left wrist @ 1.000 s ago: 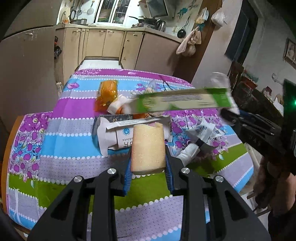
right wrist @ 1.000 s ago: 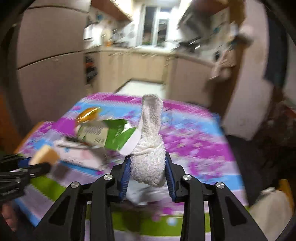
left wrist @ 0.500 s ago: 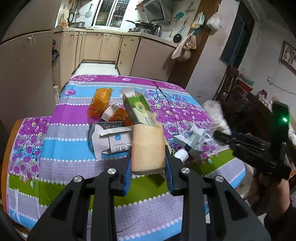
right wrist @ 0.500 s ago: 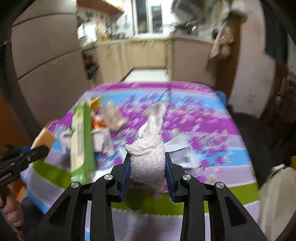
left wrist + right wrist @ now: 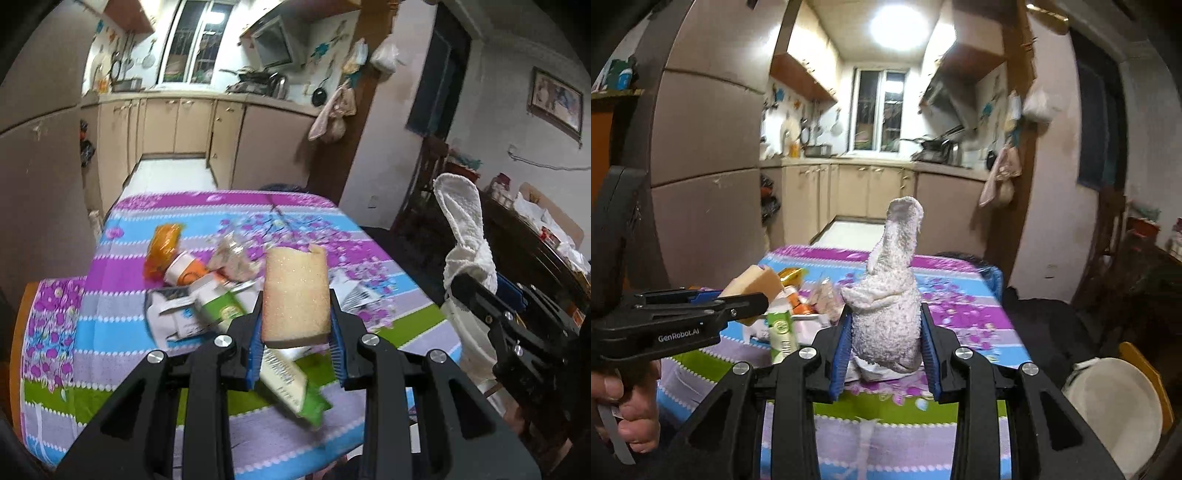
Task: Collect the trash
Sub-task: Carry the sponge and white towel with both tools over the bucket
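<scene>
My left gripper (image 5: 295, 332) is shut on a yellow sponge (image 5: 295, 291), held above the near edge of the table; it also shows in the right wrist view (image 5: 753, 295). My right gripper (image 5: 884, 339) is shut on a white towel (image 5: 890, 295), which also shows at the right of the left wrist view (image 5: 465, 236). Trash lies on the striped tablecloth (image 5: 110, 350): a green carton (image 5: 258, 354), an orange wrapper (image 5: 162, 247), an orange-and-white cup (image 5: 186, 271), a white box (image 5: 181, 317) and crumpled paper (image 5: 354, 291).
A white bin (image 5: 1115, 406) stands on the floor right of the table. A dark cabinet (image 5: 517, 251) with clutter stands at the right. Kitchen cupboards (image 5: 184, 125) lie beyond the table. A tall beige fridge (image 5: 701, 184) stands at the left.
Both grippers have pulled back and risen from the table, still holding sponge and towel. The green carton, earlier lifted over the pile, now lies tilted near the table's front edge.
</scene>
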### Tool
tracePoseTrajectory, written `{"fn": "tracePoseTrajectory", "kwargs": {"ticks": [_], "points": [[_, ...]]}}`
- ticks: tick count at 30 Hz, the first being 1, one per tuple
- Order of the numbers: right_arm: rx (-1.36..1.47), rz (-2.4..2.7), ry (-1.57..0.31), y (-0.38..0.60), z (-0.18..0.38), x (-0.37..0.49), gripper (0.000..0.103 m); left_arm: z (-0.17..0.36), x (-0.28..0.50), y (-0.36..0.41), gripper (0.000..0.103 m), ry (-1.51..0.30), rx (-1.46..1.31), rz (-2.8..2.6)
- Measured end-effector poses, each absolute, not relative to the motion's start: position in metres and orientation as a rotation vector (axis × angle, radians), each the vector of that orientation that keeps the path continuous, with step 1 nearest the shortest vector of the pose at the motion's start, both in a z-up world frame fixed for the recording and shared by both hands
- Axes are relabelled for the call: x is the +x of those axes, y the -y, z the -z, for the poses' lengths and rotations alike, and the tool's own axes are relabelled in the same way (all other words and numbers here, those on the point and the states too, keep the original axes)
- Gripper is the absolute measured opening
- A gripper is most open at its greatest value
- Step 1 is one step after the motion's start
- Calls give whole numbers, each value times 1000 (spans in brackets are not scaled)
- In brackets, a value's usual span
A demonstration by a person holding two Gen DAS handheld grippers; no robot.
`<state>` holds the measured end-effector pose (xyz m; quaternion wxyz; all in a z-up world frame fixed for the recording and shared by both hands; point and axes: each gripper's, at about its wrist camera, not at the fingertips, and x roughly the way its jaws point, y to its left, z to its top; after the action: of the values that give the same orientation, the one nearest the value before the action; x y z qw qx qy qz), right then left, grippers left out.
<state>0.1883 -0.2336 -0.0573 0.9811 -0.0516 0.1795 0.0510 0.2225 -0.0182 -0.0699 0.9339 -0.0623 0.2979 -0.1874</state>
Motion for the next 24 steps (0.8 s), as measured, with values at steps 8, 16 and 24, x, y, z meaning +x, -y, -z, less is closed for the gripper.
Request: {"fn": "tracePoseTrajectory", "kwargs": {"ticks": [8,16,24], "points": [[-94,5,-311,276,34,152,35,37,204,73,28,-541,-86,481],[-47,111,-301,338,15,127,35,16,188,131,28,-498,-29,569],[-11,234,-353,430,-1,112,35,8,189,197,28,-507,24,670]]}}
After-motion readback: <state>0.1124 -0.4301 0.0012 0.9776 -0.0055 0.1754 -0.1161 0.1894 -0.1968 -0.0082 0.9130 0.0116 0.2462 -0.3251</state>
